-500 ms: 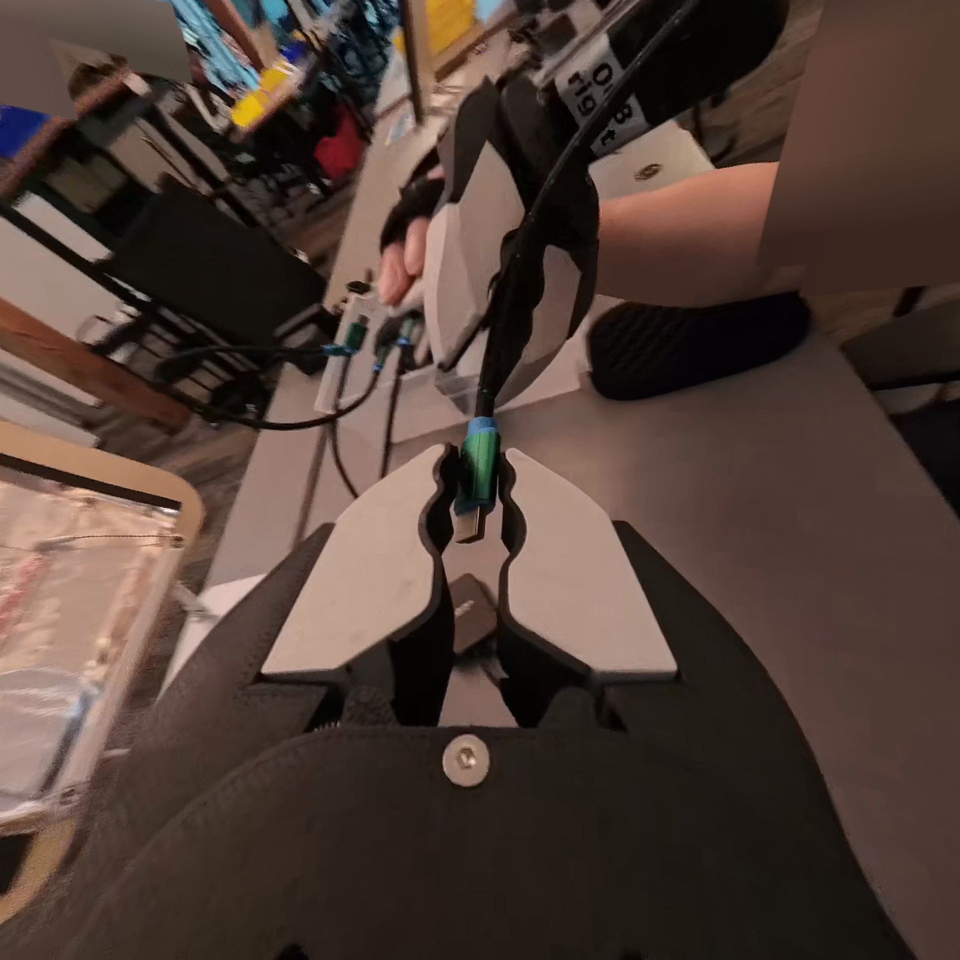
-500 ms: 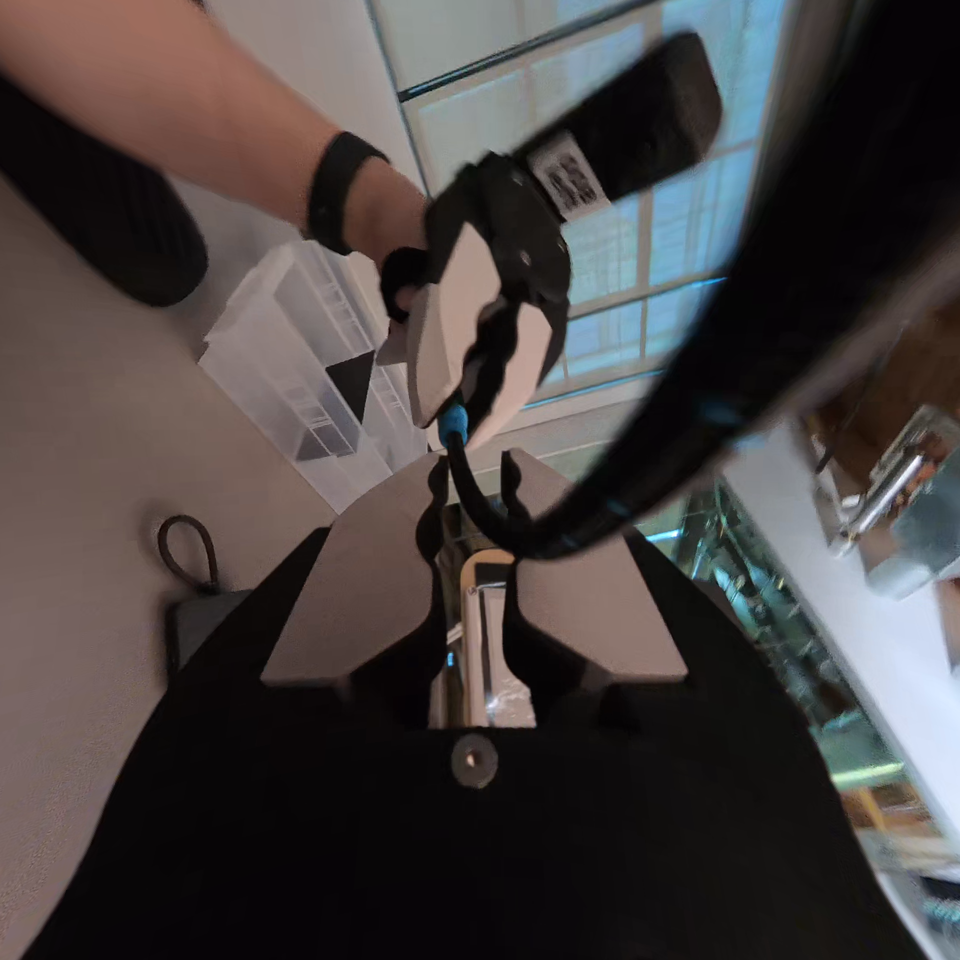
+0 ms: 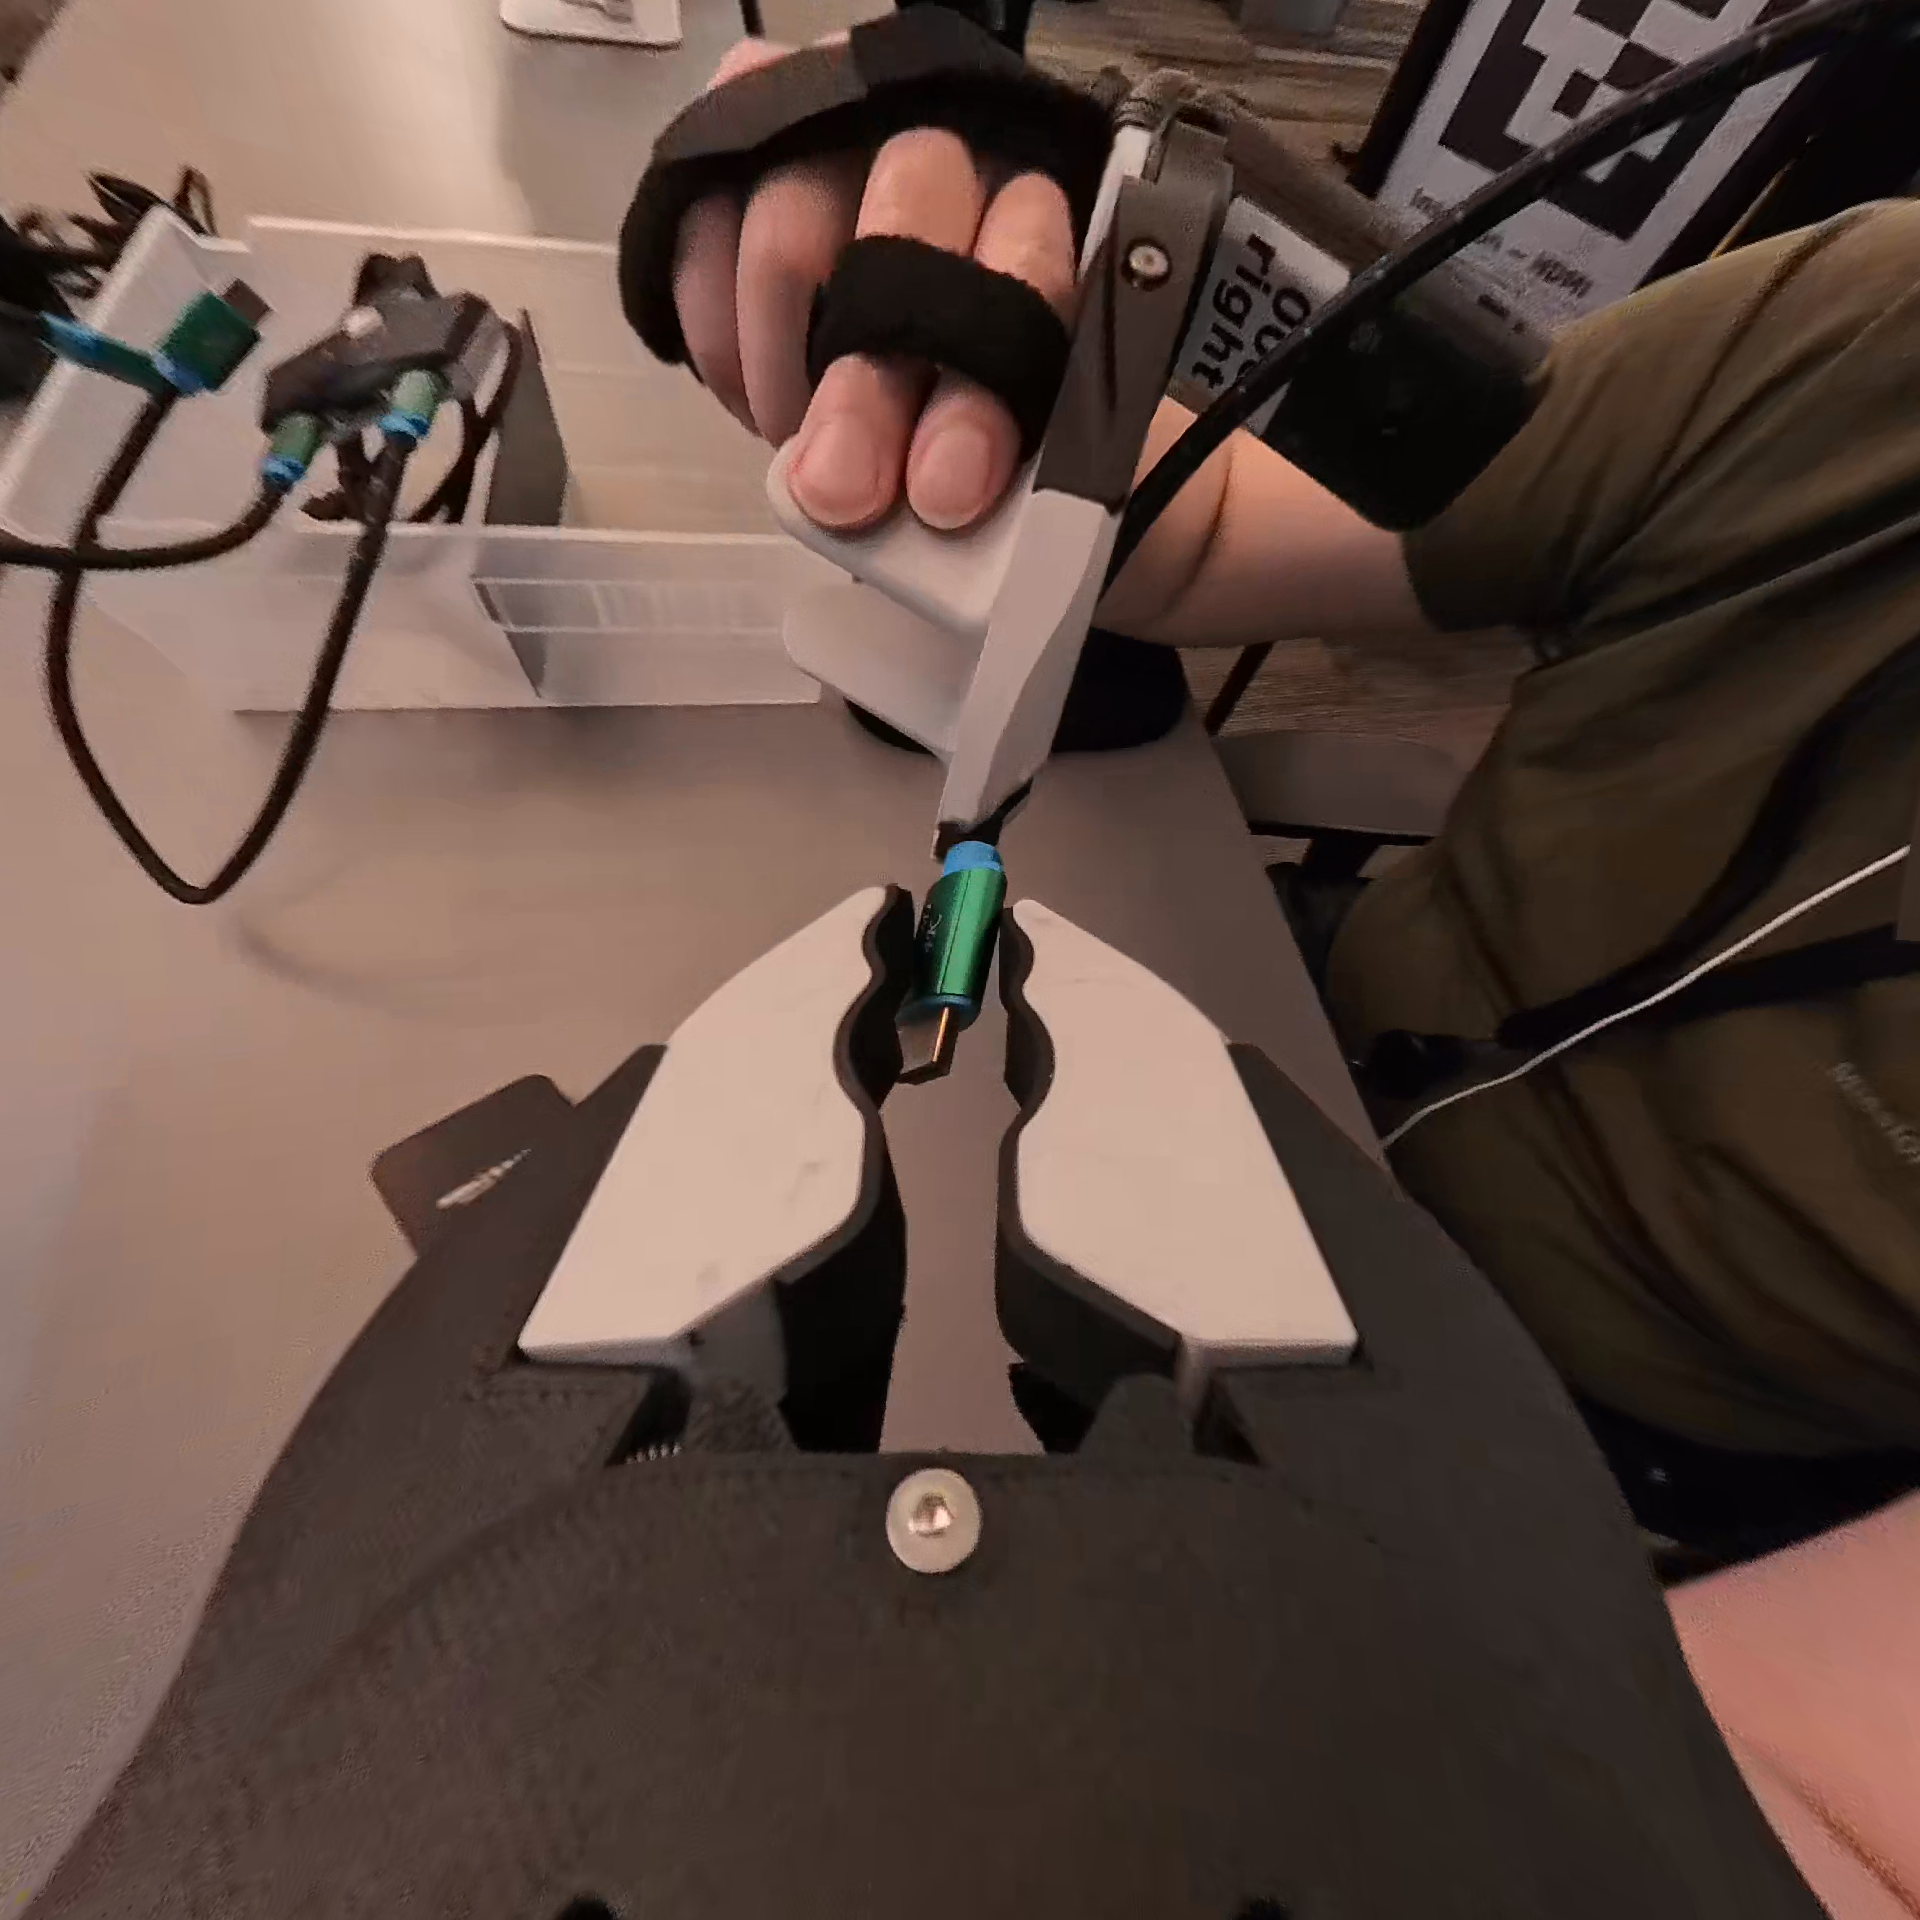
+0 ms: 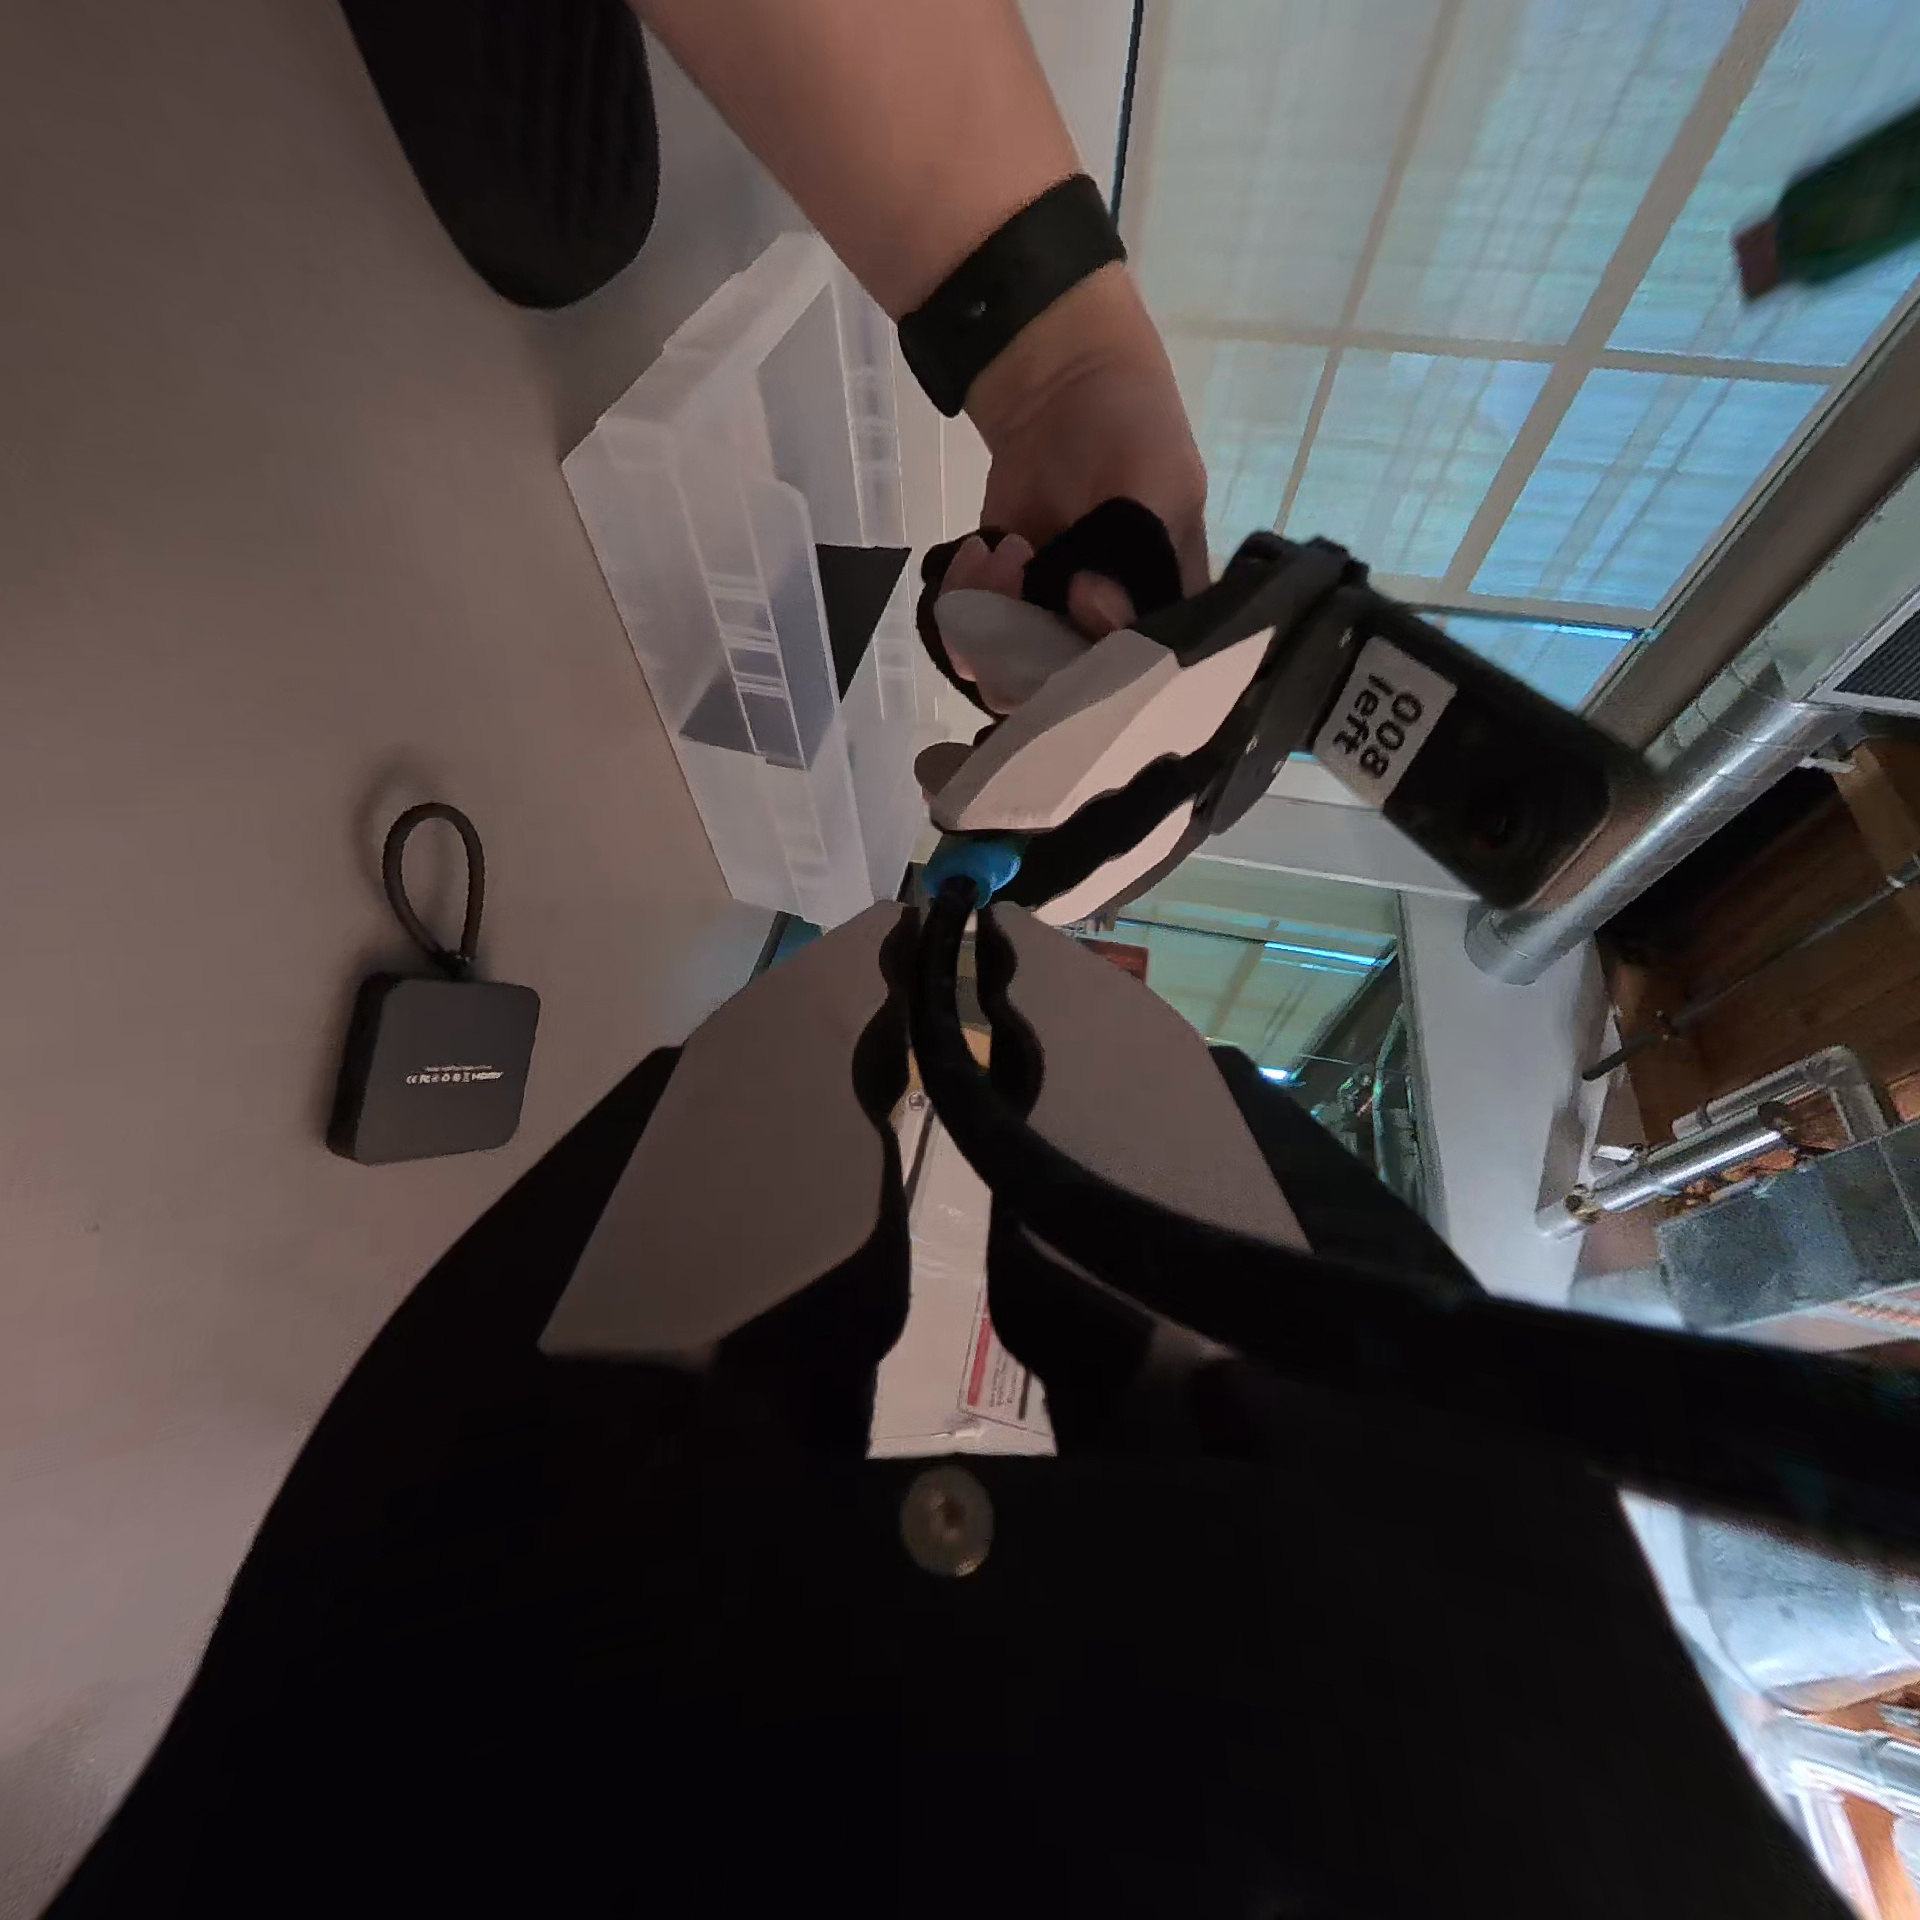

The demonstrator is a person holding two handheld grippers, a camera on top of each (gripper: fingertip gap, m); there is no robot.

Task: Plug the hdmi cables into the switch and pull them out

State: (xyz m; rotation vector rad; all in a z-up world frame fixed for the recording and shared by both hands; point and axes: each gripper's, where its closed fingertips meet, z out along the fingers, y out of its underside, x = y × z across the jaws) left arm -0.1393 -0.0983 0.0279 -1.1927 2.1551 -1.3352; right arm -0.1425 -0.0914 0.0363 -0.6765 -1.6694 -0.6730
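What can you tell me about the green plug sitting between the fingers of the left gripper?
The green HDMI plug has a glossy metallic green barrel, a blue collar at its cable end and a bare metal connector tip pointing toward the camera, tilted slightly. A black cable runs from the collar. It hangs above the grey table, plugged into nothing. The right gripper holds the cable just behind the collar. The left gripper flanks the barrel with a gap showing on each side, so no contact is apparent.
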